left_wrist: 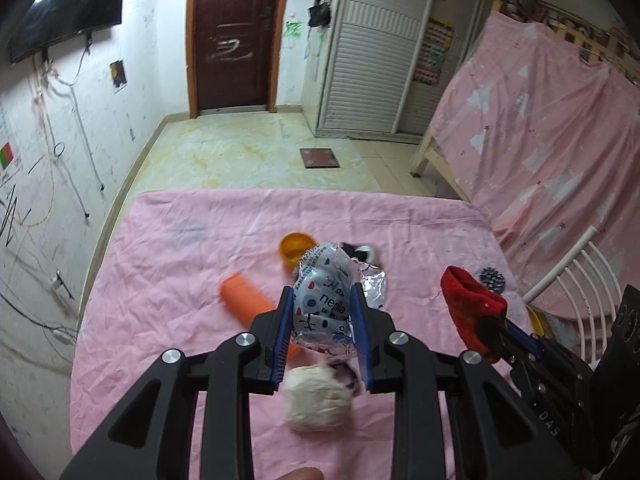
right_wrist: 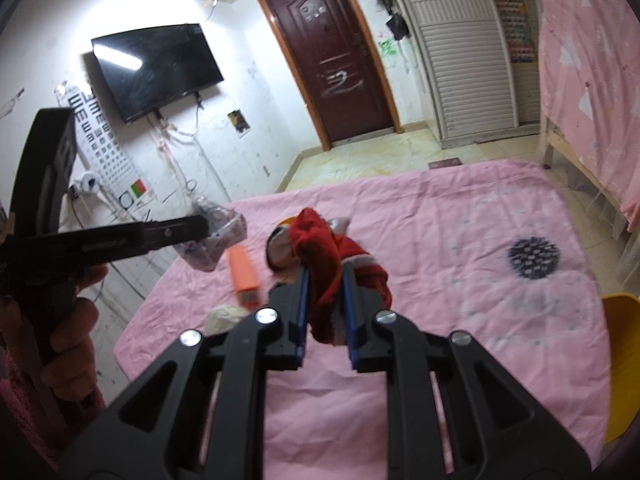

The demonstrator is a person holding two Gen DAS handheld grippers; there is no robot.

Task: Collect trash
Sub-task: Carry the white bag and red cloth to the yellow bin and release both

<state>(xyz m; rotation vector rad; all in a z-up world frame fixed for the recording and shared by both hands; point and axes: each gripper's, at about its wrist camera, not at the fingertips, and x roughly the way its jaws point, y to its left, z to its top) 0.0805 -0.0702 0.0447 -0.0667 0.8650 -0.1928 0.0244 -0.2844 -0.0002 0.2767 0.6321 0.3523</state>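
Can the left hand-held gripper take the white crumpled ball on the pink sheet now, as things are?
Probably not yet. The left hand-held gripper is shut on the printed foil wrapper, so it has no free jaws. The white crumpled ball lies uncovered on the pink sheet just below.

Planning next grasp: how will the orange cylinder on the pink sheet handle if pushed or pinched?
The orange cylinder lies on its side on the pink sheet, so a sideways push would probably roll it. Its straight edges suggest a stiff body that won't crush like the wrapper. The ribbed-looking surface may help the fingers hold it; blur leaves that unsure.
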